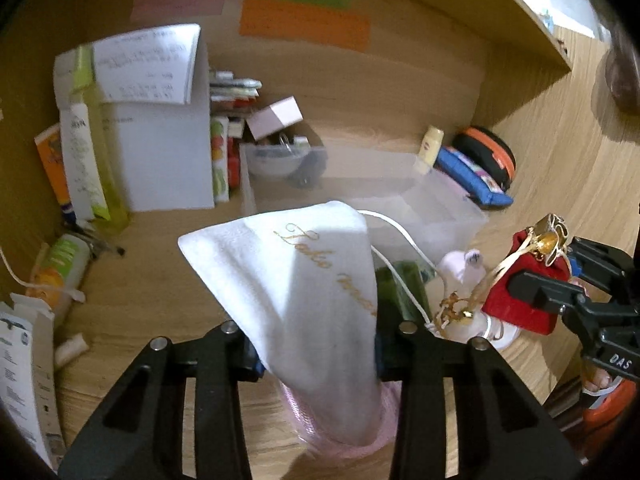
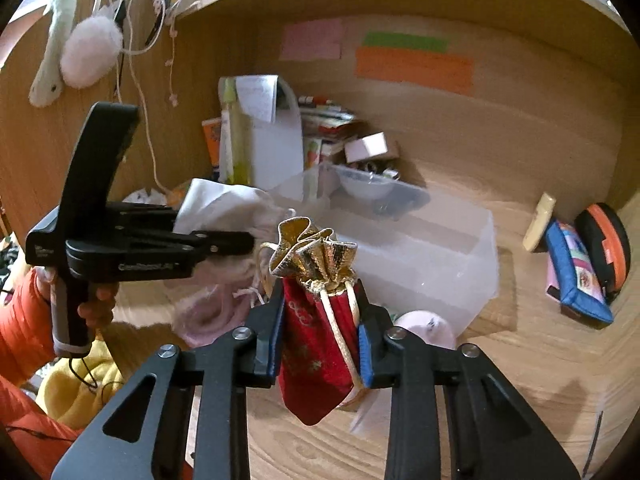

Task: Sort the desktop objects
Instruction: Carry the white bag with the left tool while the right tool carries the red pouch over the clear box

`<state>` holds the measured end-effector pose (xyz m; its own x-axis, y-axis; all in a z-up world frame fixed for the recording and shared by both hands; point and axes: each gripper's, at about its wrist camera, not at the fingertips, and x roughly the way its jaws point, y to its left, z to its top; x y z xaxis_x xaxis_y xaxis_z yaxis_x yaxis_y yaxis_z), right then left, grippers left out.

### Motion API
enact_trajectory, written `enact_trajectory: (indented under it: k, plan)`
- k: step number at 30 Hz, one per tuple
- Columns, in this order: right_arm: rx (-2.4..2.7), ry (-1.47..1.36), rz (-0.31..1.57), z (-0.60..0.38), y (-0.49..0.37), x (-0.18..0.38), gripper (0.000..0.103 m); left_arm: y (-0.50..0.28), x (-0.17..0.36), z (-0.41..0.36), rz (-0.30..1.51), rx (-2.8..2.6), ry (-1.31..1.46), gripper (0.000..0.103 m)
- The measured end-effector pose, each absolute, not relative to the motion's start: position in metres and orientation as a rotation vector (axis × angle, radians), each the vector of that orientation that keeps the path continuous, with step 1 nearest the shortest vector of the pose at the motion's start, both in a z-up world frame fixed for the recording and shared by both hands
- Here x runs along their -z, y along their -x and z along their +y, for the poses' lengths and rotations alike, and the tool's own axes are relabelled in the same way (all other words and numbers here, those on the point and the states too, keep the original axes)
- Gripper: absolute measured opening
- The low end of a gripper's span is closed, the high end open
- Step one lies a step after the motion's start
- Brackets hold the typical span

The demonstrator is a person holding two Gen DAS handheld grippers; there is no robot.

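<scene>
Left tongs clamped on white pouch, right tongs clamped on red pouch; both held clear of counter, likely for drop into clear bin at 12 o'clock.

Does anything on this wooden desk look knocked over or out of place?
Yes. A green-and-orange tube lies on its side at the left edge of the wooden desk, and a small pink box sits tilted atop the clutter behind the clear plastic bin.

pouch script: blurred, maybe illegible | carton: cut off
</scene>
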<state>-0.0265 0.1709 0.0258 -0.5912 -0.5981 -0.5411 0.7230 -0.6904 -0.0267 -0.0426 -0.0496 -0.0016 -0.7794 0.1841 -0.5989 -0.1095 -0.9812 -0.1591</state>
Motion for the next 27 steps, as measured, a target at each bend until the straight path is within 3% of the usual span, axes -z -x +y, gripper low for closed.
enact_trajectory:
  k: [13, 27]
  plan:
    - [2.376, -0.562, 0.236, 0.188, 0.059, -0.057, 0.026, 0.056, -0.03, -0.059, -0.167, -2.874, 0.876, 0.037]
    - [2.39, -0.643, 0.167, 0.18, 0.127, -0.053, 0.026, 0.108, -0.031, -0.053, -0.189, -2.845, 0.918, 0.037]
